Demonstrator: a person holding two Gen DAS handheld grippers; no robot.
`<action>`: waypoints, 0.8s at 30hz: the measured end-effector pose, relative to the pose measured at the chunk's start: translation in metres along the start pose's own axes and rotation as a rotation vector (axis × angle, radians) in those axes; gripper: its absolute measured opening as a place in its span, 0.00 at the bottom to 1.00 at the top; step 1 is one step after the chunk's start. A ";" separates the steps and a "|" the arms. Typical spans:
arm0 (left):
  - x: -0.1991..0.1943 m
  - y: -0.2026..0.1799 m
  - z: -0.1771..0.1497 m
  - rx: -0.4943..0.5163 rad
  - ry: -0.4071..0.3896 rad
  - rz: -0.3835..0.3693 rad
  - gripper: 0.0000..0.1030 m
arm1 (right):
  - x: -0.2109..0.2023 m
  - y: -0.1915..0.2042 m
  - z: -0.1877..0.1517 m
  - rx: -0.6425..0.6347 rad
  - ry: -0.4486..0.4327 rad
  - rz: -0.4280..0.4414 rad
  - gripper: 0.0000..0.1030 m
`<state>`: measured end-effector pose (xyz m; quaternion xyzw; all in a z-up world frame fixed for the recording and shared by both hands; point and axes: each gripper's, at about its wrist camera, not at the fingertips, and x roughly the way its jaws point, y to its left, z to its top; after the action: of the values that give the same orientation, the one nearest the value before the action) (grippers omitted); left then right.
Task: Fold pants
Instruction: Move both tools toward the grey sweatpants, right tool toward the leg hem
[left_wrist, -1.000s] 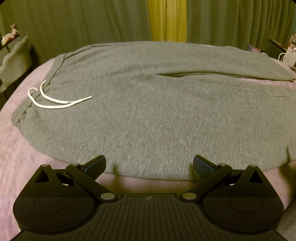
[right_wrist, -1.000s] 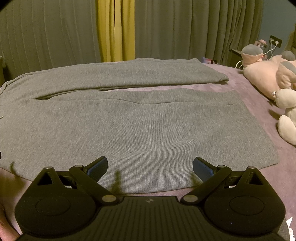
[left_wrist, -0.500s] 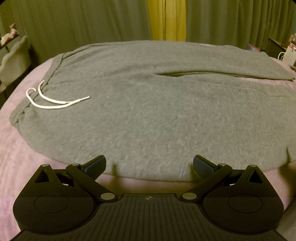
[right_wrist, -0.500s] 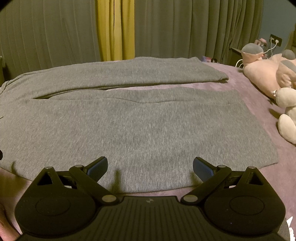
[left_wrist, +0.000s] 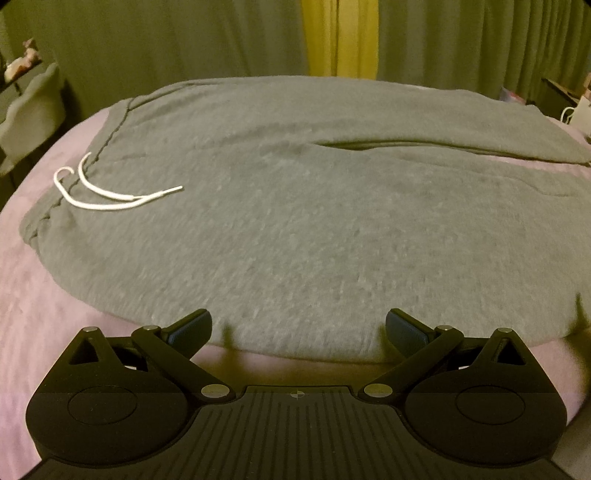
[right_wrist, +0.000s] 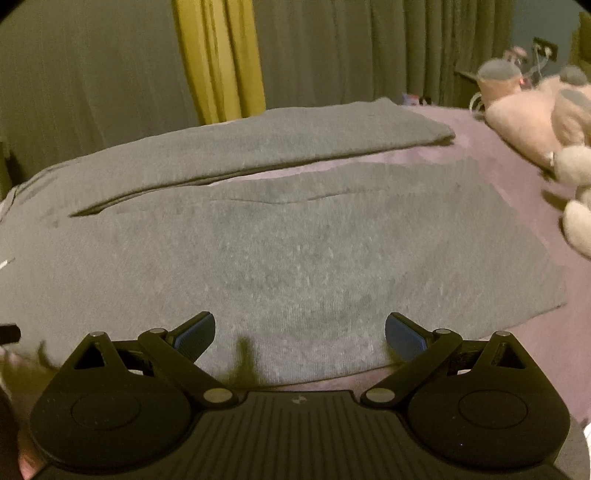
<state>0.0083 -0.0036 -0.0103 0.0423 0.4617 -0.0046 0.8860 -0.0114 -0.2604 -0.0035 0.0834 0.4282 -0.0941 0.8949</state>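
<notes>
Right wrist view has tilted over the pants; both grippers' fingers stay spread.

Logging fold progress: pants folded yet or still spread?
Spread flat. Both legs lie apart on the bed in the pants; drawstring exposed at waistband.

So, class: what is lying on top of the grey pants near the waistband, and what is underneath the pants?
On the grey pants lies a white drawstring, loose ends trailing from the waistband. Under them shows a pinkish-purple bed cover around the edges; whatever lies directly beneath the fabric is covered.
</notes>
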 end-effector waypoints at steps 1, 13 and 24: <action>0.001 0.000 0.001 0.000 0.006 0.003 1.00 | 0.002 -0.003 0.001 0.019 0.007 0.004 0.96; 0.014 0.005 0.005 -0.042 0.049 -0.002 1.00 | 0.037 -0.022 0.022 0.150 0.147 0.039 0.96; 0.027 0.012 0.033 -0.134 -0.014 0.058 1.00 | 0.069 -0.022 0.055 0.147 0.110 0.015 0.96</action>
<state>0.0512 0.0063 -0.0124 -0.0037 0.4534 0.0516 0.8898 0.0673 -0.3012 -0.0252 0.1571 0.4679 -0.1139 0.8622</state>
